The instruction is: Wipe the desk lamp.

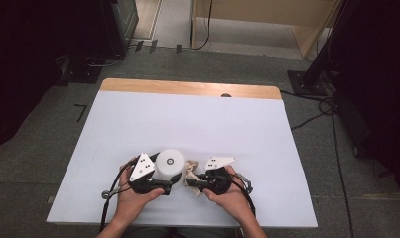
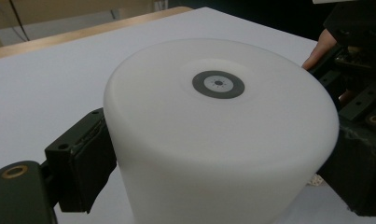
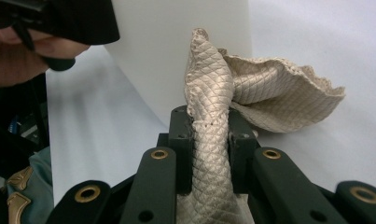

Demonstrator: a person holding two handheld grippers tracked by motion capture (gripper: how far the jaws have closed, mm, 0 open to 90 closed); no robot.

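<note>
Standing near the table's (image 1: 187, 106) front edge, about midway along it, the white cylinder (image 1: 168, 164) sits between the jaws of the left gripper (image 1: 160, 184), whose pads press on its opposite sides well below the top. It looks smooth and rigid, probably a light plastic container (the grey ring printed on its flat top is the only marking), so the curved wall may slip under a weak squeeze; a hold across the full width, low on the body, seems the safest. Just beside it, toward the table's right edge, the beige quilted cloth (image 3: 213, 116) is pinched in the nearly closed jaws of the right gripper (image 3: 211, 154), a folded ridge running up between the pads and a loose flap spreading beyond. The cloth is soft and limp, light, with a textured weave that should grip well; any bunched fold serves as a hold.
</note>
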